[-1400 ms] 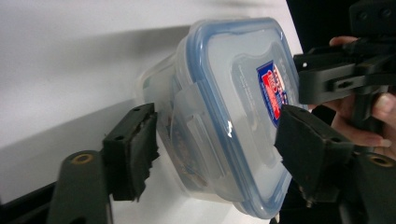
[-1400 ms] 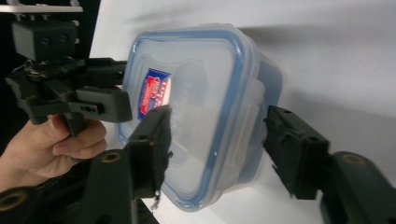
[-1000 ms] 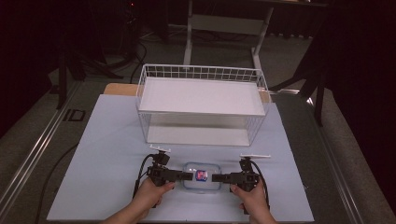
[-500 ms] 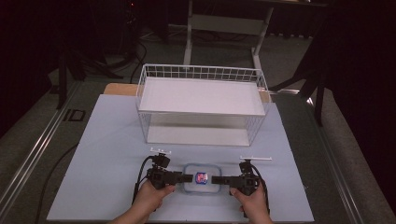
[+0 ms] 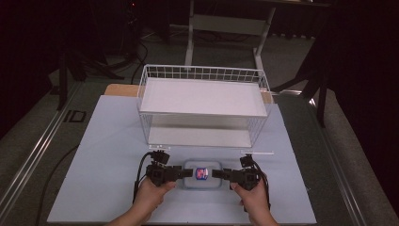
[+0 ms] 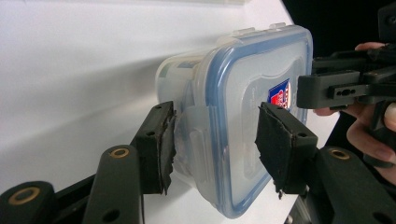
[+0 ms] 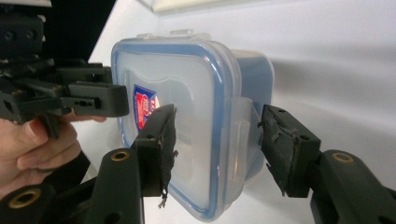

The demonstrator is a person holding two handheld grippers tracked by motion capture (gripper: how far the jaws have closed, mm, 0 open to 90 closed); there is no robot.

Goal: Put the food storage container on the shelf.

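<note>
A clear plastic food container (image 5: 202, 174) with a blue-rimmed lid and a red and blue label sits near the front of the pale blue table (image 5: 108, 155). My left gripper (image 5: 188, 173) clamps its left end, one pad under the base and one on the lid (image 6: 247, 93). My right gripper (image 5: 216, 174) clamps the opposite end the same way, over the side latch (image 7: 243, 126). In the left gripper view its jaws (image 6: 215, 140) straddle the latch, with the right gripper (image 6: 327, 88) beyond. In the right gripper view the jaws (image 7: 217, 140) hold the container (image 7: 196, 93).
A white wire basket (image 5: 202, 75) with a white board across its top stands behind the container in the middle of the table. Dark floor, cables and a desk frame (image 5: 226, 23) lie beyond the table's far edge.
The left gripper has risen slightly with its end of the container. The right gripper has stayed about where it was.
</note>
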